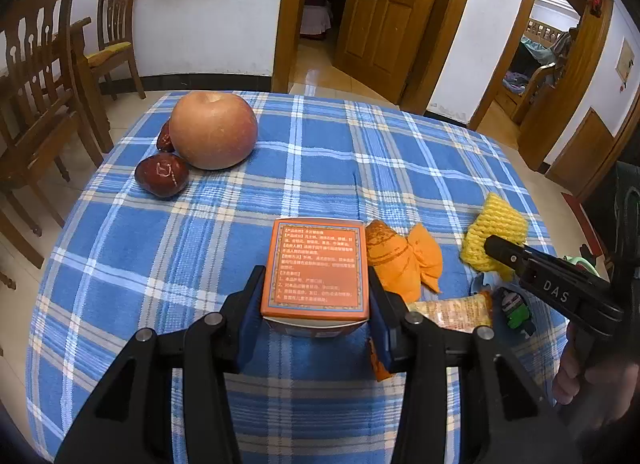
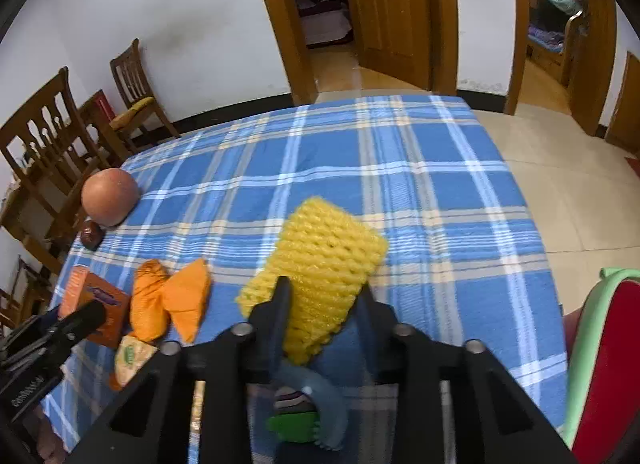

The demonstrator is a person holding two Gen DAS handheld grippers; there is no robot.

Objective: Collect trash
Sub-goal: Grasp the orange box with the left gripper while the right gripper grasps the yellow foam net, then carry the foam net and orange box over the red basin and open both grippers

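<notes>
My left gripper [image 1: 316,300] is shut on an orange printed box [image 1: 314,268], one pad on each side, just above the blue plaid tablecloth [image 1: 320,168]. From the right wrist view the same box [image 2: 96,300] and left gripper [image 2: 82,318] are at the far left. My right gripper [image 2: 325,304] is shut on the near end of a yellow foam fruit net [image 2: 324,256], which lies flat on the cloth. In the left wrist view that right gripper [image 1: 496,246] reaches the foam net [image 1: 496,224] from the right. Crumpled orange wrapping [image 1: 404,260] [image 2: 168,304] and a pale snack packet [image 1: 456,310] [image 2: 132,356] lie between the two grippers.
A large apple [image 1: 214,130] and dark red dates [image 1: 162,176] sit at the far left of the table. A grey-blue and green object [image 2: 308,404] lies under the right gripper. A green-rimmed red thing [image 2: 600,364] stands at the right edge. Wooden chairs [image 1: 36,76] stand left of the table.
</notes>
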